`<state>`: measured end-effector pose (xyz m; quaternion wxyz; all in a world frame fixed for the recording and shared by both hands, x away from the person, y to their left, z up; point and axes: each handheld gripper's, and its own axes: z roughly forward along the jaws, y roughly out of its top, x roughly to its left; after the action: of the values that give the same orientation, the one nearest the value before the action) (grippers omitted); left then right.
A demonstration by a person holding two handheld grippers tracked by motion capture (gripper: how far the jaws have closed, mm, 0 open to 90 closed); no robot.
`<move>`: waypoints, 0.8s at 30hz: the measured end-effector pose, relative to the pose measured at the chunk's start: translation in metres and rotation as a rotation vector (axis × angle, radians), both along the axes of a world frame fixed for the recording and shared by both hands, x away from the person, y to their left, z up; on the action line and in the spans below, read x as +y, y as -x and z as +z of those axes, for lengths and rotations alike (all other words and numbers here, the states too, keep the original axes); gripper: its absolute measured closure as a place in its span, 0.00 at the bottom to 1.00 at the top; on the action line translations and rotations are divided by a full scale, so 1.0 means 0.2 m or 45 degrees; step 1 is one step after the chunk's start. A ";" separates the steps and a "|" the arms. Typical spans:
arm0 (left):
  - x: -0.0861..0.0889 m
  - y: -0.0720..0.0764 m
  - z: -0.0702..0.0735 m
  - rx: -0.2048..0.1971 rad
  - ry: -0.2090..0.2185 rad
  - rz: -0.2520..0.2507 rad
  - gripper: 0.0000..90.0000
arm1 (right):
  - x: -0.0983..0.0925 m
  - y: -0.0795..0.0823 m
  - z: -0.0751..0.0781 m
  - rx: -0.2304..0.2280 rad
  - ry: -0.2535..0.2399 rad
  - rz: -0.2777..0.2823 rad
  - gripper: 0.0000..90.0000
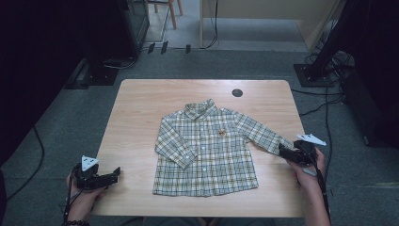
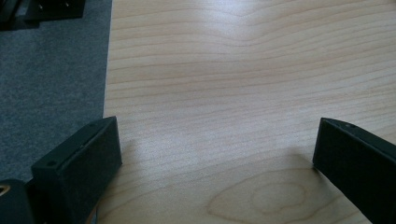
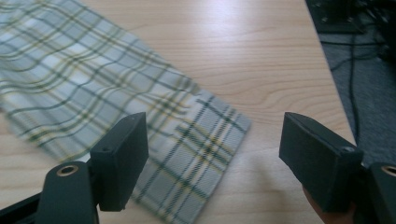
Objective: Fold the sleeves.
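Shirt [image 1: 207, 148]: small, long-sleeved, green-yellow-white plaid, buttoned, collar at far end, small orange chest emblem. Lies flat, front up, at middle of desk [image 1: 141, 108]. One sleeve folded down along body; other stretched toward desk's right edge, cuff [image 3: 205, 154] flat.

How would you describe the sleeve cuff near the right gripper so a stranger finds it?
Start at the plaid shirt lying flat on the wooden table. Follow its outstretched sleeve toward the right gripper. The cuff is its end, woven in a darker, denser check.
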<state>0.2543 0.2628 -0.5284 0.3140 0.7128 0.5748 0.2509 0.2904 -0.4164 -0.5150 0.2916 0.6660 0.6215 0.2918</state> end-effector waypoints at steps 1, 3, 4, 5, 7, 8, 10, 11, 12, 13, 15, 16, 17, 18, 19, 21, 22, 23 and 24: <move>0.00 0.00 0.00 0.000 0.002 -0.001 0.02 | 0.00 -0.01 -0.01 0.018 -0.002 -0.025 0.27; 0.00 0.00 0.00 -0.002 0.006 0.000 0.02 | -0.01 -0.02 -0.02 0.022 -0.020 -0.038 0.27; 0.00 0.00 0.00 -0.001 0.006 -0.001 0.02 | 0.00 -0.02 -0.02 0.018 -0.022 -0.037 0.27; 0.00 0.00 0.00 -0.001 0.003 -0.001 0.02 | 0.00 -0.02 -0.02 0.013 -0.026 -0.034 0.28; 0.00 0.00 0.00 0.000 0.000 -0.002 0.02 | 0.01 -0.02 -0.03 0.008 -0.025 -0.025 0.30; 0.00 0.00 0.00 -0.001 0.000 -0.001 0.02 | 0.02 -0.02 -0.04 0.017 -0.020 -0.026 0.31; 0.00 0.00 0.00 0.000 0.000 -0.002 0.02 | 0.03 -0.02 -0.06 0.014 -0.001 -0.024 0.35; 0.00 0.00 0.00 -0.001 0.000 -0.002 0.02 | 0.04 -0.02 -0.06 0.003 -0.002 -0.027 0.39; 0.00 0.00 0.00 -0.001 0.000 -0.002 0.02 | 0.05 -0.02 -0.06 -0.008 0.000 -0.027 0.44; 0.00 0.00 0.00 -0.001 0.000 -0.002 0.02 | 0.05 -0.02 -0.06 -0.017 0.001 -0.024 0.49; 0.00 0.00 0.00 0.000 0.000 -0.003 0.02 | 0.06 -0.02 -0.06 -0.033 0.000 -0.020 0.60; 0.00 0.00 0.00 0.000 -0.001 -0.002 0.02 | 0.06 -0.03 -0.06 -0.040 0.003 -0.009 0.65; 0.00 0.00 0.00 0.000 -0.001 -0.002 0.02 | 0.05 -0.03 -0.06 -0.043 -0.001 -0.003 0.70; 0.00 0.00 0.00 0.000 -0.002 -0.002 0.02 | 0.05 -0.04 -0.06 -0.044 -0.004 -0.008 0.73; 0.00 0.00 0.00 0.000 -0.001 -0.002 0.02 | 0.04 -0.04 -0.06 -0.046 -0.012 -0.013 0.76; 0.00 0.00 0.00 -0.001 -0.003 -0.005 0.02 | 0.02 -0.05 -0.06 -0.044 -0.047 -0.014 0.80; 0.00 0.00 0.00 0.000 -0.003 -0.005 0.02 | 0.02 -0.05 -0.06 -0.053 -0.069 -0.014 0.82; 0.00 0.00 0.00 0.000 -0.004 -0.005 0.02 | 0.01 -0.05 -0.06 -0.069 -0.080 -0.012 0.84; 0.00 0.00 0.00 0.001 -0.006 -0.005 0.02 | 0.02 -0.05 -0.05 -0.088 -0.085 -0.014 0.86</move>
<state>0.2544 0.2626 -0.5284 0.3126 0.7148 0.5729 0.2512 0.3001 -0.4132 -0.5247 0.2921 0.6683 0.5974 0.3334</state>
